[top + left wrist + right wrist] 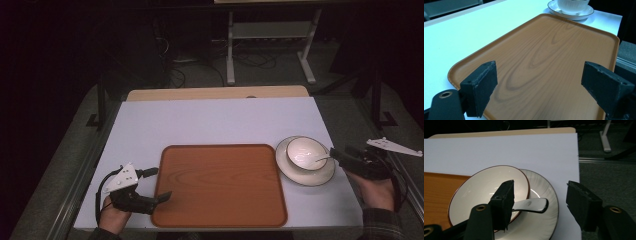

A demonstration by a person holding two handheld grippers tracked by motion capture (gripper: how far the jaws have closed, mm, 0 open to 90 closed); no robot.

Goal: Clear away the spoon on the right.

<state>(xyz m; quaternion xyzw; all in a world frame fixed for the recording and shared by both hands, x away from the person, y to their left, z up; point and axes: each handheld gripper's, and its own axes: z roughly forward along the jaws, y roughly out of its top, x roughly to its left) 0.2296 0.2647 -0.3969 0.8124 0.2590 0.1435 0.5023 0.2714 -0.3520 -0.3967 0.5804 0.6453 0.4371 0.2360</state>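
A white bowl [305,152] stands on a white plate [310,178] at the right of the table. A spoon [322,159] rests in the bowl with its handle over the rim. My right gripper [336,156] is at that handle. In the right gripper view its jaws [541,189] stand open around the white spoon handle [534,205], and neither pad presses on it. The bowl [481,192] and the plate [541,222] lie just beyond. My left gripper [161,183] is open over the near left corner of the brown wood-grain tray [220,185], with nothing between its jaws [539,80].
The tray [549,50] lies in the middle of the white tabletop [215,120], its right edge next to the plate [574,15]. The table's right edge runs close behind the plate. A wooden strip [215,93] borders the far side, with white frame legs [230,50] beyond.
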